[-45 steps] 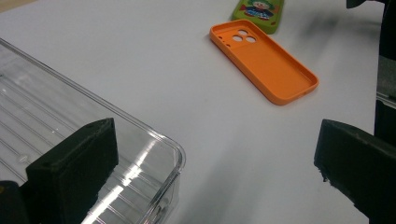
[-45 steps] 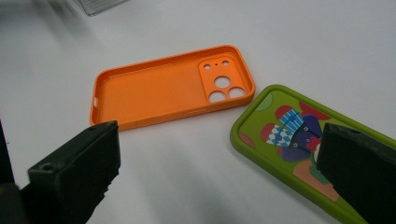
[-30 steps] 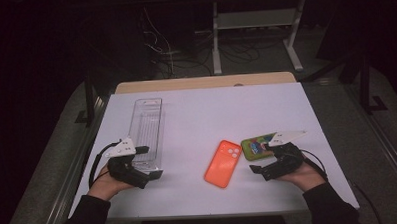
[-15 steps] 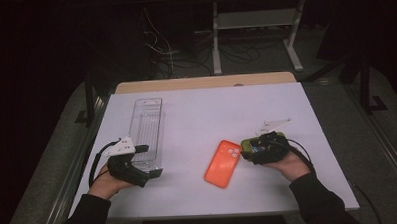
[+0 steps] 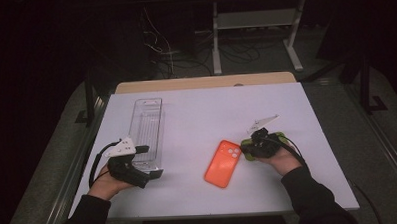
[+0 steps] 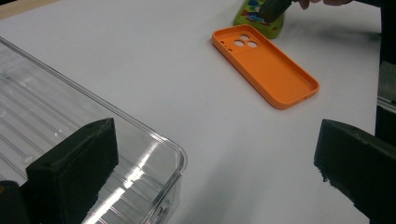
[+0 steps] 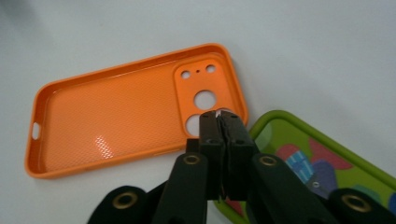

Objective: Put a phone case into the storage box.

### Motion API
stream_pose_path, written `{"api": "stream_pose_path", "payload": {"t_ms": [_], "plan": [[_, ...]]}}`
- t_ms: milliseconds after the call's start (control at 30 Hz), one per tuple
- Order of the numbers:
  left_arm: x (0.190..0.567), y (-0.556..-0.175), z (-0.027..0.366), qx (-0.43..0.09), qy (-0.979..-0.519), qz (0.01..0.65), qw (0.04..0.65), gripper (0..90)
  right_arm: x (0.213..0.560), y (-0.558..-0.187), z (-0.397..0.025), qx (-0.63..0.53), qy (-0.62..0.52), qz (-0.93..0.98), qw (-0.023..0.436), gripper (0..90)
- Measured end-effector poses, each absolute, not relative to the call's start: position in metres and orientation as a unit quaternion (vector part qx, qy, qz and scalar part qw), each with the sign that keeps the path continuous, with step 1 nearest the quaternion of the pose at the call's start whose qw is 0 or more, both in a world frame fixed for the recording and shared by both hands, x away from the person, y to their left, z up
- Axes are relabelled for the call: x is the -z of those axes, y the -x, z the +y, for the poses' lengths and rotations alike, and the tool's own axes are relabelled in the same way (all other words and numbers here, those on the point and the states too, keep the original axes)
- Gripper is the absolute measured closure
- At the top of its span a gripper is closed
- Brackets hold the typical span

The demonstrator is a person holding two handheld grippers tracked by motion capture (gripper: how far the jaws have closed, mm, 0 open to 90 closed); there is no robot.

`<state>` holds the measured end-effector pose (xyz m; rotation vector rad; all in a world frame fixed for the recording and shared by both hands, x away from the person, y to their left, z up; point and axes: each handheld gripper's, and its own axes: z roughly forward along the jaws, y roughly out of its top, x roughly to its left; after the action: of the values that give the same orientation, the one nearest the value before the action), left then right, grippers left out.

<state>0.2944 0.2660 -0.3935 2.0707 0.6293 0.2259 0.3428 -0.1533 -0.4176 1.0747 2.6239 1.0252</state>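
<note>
Table (image 5: 296, 108): white top, bearing everything.
Clear plastic tray (image 5: 148, 129): its near corner lies between the left gripper (image 6: 215, 172) jaws, which are spread wide.
Orange phone case (image 7: 135, 107): open side up, just beyond the right gripper (image 7: 219, 113) tips (jaws pressed together, nothing between).
Green phone case (image 7: 322, 158): patterned, under the right gripper, beside the orange one.

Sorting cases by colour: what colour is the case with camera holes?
Orange, clearest in the right gripper view.
</note>
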Motion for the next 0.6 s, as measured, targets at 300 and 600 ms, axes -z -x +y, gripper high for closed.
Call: {"api": "stream_pose_path", "payload": {"t_ms": [300,600], "plan": [[0.393,-0.295,0.265,-0.09,-0.846,0.253,0.461,0.0,0.425,-0.341,-0.147,-0.329,-0.349,0.876,0.057,88.5],[0.393,-0.295,0.265,-0.09,-0.845,0.255,0.461,0.0,0.43,-0.339,-0.146,-0.32,-0.347,0.879,0.066,88.5]]}}
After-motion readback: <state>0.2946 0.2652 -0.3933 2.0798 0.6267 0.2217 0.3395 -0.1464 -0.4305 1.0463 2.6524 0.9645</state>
